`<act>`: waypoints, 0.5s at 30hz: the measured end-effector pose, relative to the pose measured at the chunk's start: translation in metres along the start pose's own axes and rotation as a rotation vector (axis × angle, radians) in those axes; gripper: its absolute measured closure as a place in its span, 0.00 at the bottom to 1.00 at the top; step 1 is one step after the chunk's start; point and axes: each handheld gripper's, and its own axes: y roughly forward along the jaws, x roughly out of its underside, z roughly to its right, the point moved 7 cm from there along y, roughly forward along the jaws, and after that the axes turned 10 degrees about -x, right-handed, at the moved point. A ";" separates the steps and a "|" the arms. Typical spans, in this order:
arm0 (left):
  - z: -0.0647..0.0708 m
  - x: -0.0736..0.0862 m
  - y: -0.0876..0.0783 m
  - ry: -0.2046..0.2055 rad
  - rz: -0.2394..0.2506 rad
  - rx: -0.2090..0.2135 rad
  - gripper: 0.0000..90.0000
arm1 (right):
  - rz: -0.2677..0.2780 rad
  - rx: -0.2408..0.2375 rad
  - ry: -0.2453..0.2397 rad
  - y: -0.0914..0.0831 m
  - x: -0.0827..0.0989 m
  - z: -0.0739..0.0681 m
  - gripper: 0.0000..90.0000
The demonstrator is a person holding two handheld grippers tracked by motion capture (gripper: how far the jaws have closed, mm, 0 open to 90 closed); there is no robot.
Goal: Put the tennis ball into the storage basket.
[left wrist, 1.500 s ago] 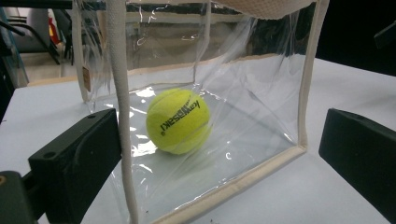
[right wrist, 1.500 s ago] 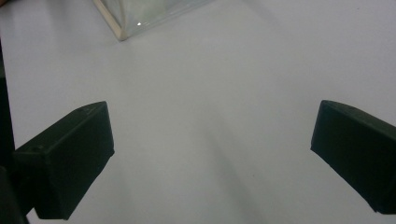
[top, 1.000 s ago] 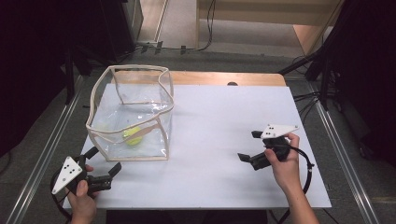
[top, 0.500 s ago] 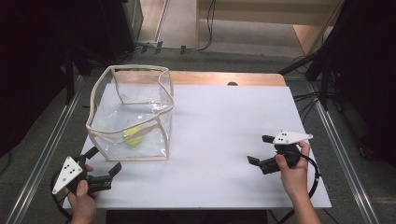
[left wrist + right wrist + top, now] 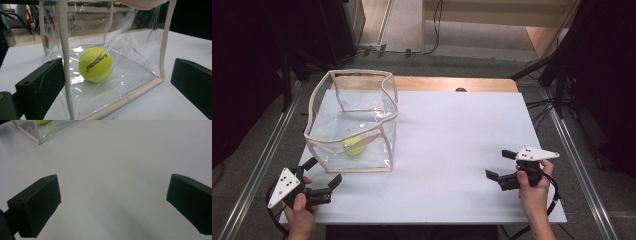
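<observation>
A clear plastic bag with cream trim (image 5: 382, 100) stands open-topped at the table's left. A yellow-green tennis ball (image 5: 355, 145) lies inside it near the front wall, seen close through the plastic as the ball (image 5: 95, 64). My left gripper (image 5: 323, 172) is open at the front left corner, just short of the bag, its jaws wide on either side of the bag's corner seam (image 5: 64, 55). My right gripper (image 5: 501, 164) is open low over bare table at the front right, with nothing between its jaws (image 5: 112, 202). The bag's corner (image 5: 37, 132) shows far off.
The white tabletop (image 5: 452, 135) lies over a wooden board (image 5: 452, 84) showing along the far edge. Metal rails (image 5: 582, 165) run along both sides. Cables (image 5: 412, 50) lie on the floor beyond the table.
My right gripper has drifted toward the front right corner of the table and lowered a little. The left gripper, bag and ball have stayed put.
</observation>
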 end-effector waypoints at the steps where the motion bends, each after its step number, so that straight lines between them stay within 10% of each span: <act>1: 0.000 0.000 0.000 0.001 -0.001 0.000 0.00 | 0.009 0.003 0.003 -0.001 0.001 0.001 0.00; 15: -0.001 0.000 0.000 -0.004 0.003 0.001 0.00 | 0.095 0.064 0.038 -0.022 0.020 0.012 0.00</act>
